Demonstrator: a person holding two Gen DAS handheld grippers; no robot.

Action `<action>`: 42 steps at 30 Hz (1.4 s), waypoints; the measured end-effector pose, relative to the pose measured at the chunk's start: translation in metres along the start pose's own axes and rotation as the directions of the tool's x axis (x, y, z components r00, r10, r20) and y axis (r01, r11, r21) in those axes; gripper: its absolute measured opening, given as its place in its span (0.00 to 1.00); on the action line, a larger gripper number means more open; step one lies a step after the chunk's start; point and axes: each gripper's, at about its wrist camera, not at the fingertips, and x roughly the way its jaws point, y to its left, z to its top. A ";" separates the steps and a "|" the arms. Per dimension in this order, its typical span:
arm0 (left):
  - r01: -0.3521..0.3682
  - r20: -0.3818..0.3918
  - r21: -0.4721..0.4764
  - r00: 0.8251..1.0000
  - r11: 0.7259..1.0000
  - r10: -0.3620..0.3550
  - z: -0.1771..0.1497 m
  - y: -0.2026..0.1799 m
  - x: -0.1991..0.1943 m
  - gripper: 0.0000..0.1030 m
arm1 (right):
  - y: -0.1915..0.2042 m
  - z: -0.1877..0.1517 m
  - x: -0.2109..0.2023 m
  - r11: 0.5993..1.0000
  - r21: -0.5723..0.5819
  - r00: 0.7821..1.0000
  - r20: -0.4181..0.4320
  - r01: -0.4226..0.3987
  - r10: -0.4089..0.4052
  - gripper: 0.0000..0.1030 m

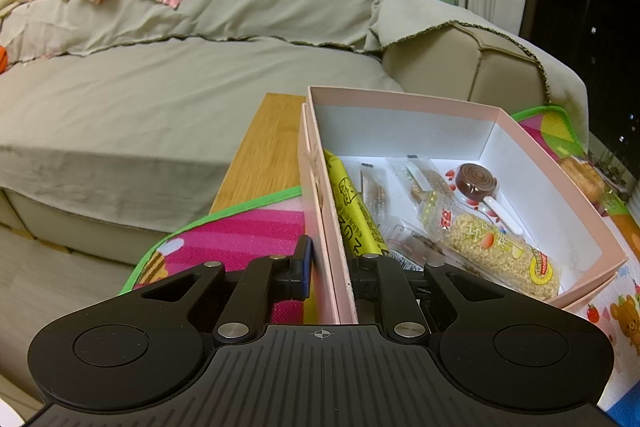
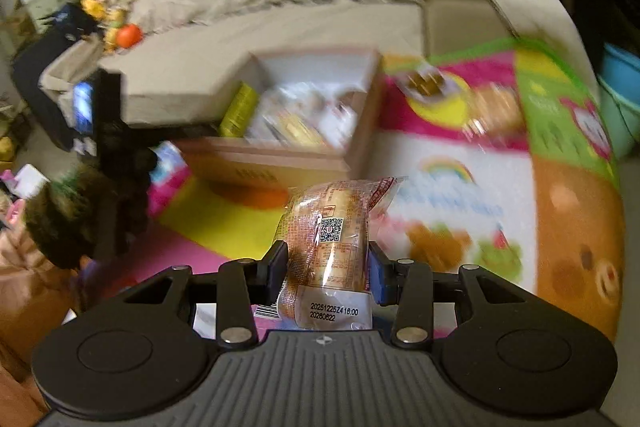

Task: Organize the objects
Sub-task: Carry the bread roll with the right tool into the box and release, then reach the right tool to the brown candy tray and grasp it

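My left gripper (image 1: 331,269) is shut on the near left wall of the pink box (image 1: 520,131), one finger outside and one inside. The box holds a yellow packet (image 1: 354,211), a puffed-rice bar (image 1: 500,251), a brown round sweet (image 1: 476,181) and other small wrapped snacks. My right gripper (image 2: 328,267) is shut on a wrapped bread snack (image 2: 332,227) and holds it above the colourful mat (image 2: 460,163). In the blurred right wrist view the pink box (image 2: 316,163) stands ahead to the left.
A beige sofa (image 1: 160,87) with clothes on its back lies behind the box. A wooden board (image 1: 264,151) sits beside the box. More wrapped snacks (image 2: 496,107) lie on the mat at the right. A teal tub (image 2: 620,95) stands far right.
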 end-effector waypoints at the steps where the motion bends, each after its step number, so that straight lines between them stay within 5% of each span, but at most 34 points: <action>1: -0.001 -0.001 0.000 1.000 1.000 0.001 0.000 0.000 0.000 0.14 | 0.005 0.009 0.000 1.000 -0.018 1.000 0.025 -0.009 0.010 0.40; 8: 0.002 0.000 -0.001 1.000 1.000 -0.002 0.000 0.001 -0.001 0.14 | 0.024 0.088 0.025 0.997 -0.044 0.981 0.180 -0.064 0.071 0.40; 14: 0.007 0.000 0.000 1.000 1.000 -0.007 0.001 0.001 -0.001 0.15 | 0.025 0.141 0.071 0.989 0.056 0.972 0.204 -0.134 0.120 0.40; 18: 0.009 -0.001 0.000 1.000 1.000 -0.009 0.001 0.001 0.000 0.15 | 0.029 0.152 0.103 0.989 0.072 0.975 0.188 -0.132 0.116 0.42; 20: 0.009 0.000 0.000 1.000 1.000 -0.009 0.002 0.001 0.000 0.15 | 0.029 0.153 0.117 0.989 0.077 0.979 0.175 -0.123 0.108 0.54; 24: 0.013 0.000 0.000 1.000 1.000 -0.013 0.003 0.001 0.001 0.15 | 0.017 0.148 0.127 0.985 0.122 0.984 0.142 -0.122 0.105 0.54; 34: 0.011 0.003 -0.005 1.000 1.000 -0.011 0.001 0.002 0.000 0.15 | -0.031 0.133 0.113 0.986 0.161 0.989 0.135 0.033 -0.056 0.59; 42: 0.009 0.002 -0.003 1.000 1.000 -0.009 0.000 0.002 0.000 0.15 | -0.093 0.143 0.145 0.949 0.235 0.961 0.133 0.209 -0.244 0.59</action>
